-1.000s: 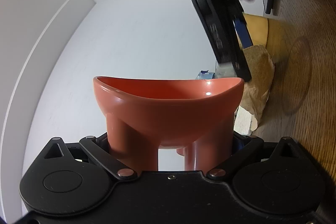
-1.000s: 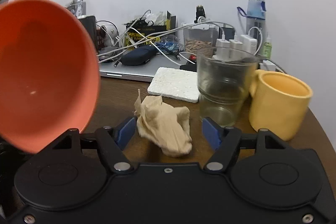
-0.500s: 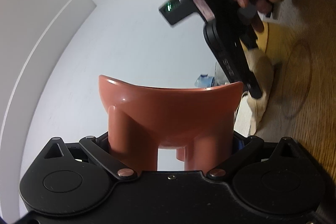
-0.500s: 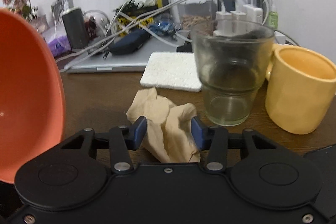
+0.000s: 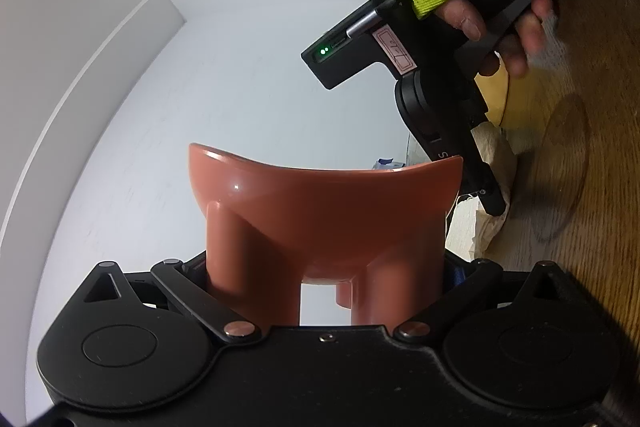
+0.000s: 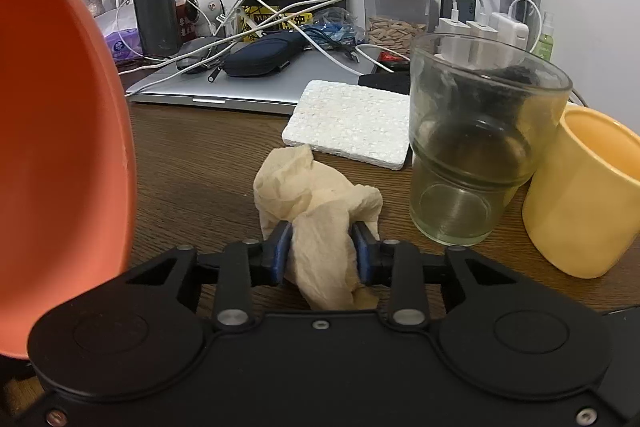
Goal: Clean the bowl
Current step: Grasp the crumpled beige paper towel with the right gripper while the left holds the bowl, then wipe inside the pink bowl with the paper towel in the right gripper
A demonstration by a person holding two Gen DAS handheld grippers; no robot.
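Note:
An orange bowl (image 5: 320, 211) with stubby legs is held off the table, and my left gripper (image 5: 324, 283) is shut on its legs. In the right wrist view the same bowl (image 6: 60, 155) fills the left side, tipped so that its hollow faces the camera. A crumpled beige paper towel (image 6: 320, 211) lies on the wooden table (image 6: 200, 163). My right gripper (image 6: 320, 251) is shut on its near end, blue pads (image 6: 280, 247) pressing into the paper. The left wrist view shows the right gripper (image 5: 490, 197) held by a hand in a yellow-cuffed glove.
A clear glass (image 6: 476, 147) and a yellow mug (image 6: 580, 191) stand just right of the towel. A white foam block (image 6: 348, 123) lies behind it, then a closed laptop (image 6: 256, 83) under cables, a dark pouch and desk clutter along the wall.
My right gripper has come down onto the paper towel and its fingers have shut from wide open onto it. The bowl has tilted slightly in my left gripper.

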